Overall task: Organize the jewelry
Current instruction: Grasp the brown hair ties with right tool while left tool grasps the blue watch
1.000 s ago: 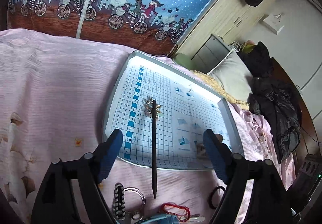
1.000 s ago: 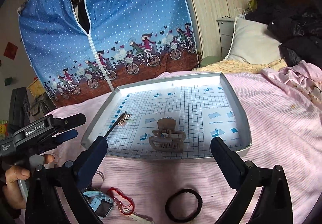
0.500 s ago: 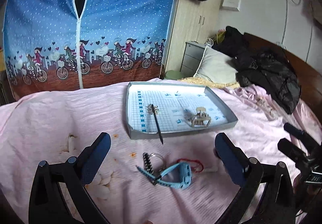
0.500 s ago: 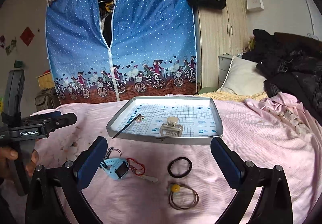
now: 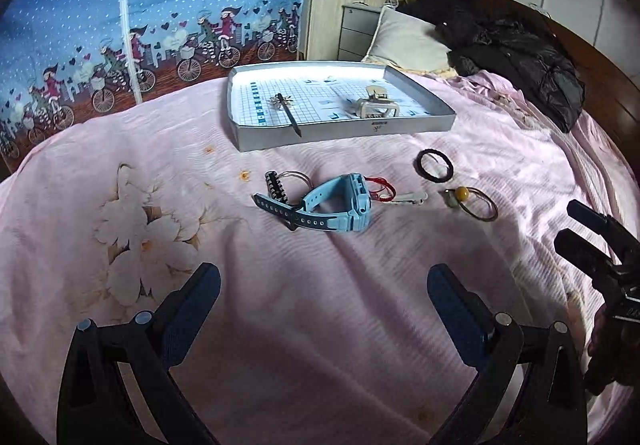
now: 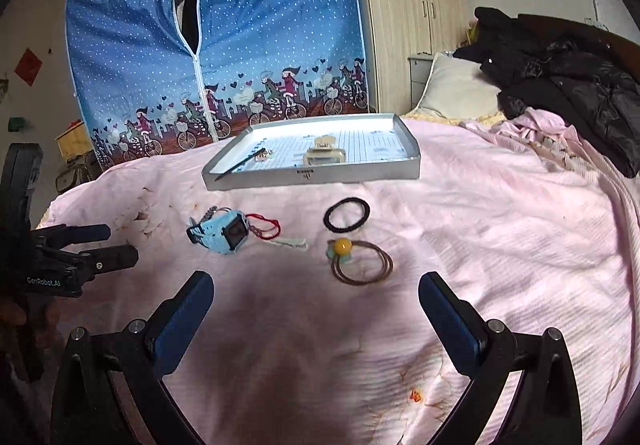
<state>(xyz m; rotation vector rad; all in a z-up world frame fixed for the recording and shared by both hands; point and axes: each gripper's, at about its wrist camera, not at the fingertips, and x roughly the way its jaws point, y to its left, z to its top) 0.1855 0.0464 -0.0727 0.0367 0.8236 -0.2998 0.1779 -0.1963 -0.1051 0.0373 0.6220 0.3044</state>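
Holding both grippers above the pink bedspread (image 5: pixel 320 305), I am keeping the left gripper (image 5: pixel 324 293) spread wide with nothing between its fingers, and the right gripper (image 6: pixel 316 301) is gaping just as wide and carrying nothing. Ahead of me the grey tray (image 6: pixel 312 175) is sitting on the bed, and inside it a beige hair claw (image 6: pixel 323 153) is resting beside a black hair stick (image 5: pixel 289 113) whose tip is poking out over the tray's rim. Nearer to me, loose on the bedspread, a blue watch (image 5: pixel 332 207) is lying next to a red cord (image 6: pixel 266 229) and a ring of keys (image 5: pixel 286 183). To its right a black hair tie (image 6: pixel 346 215) is lying just beyond a brown hair tie with a yellow bead (image 6: pixel 360 259), well apart from the tray.
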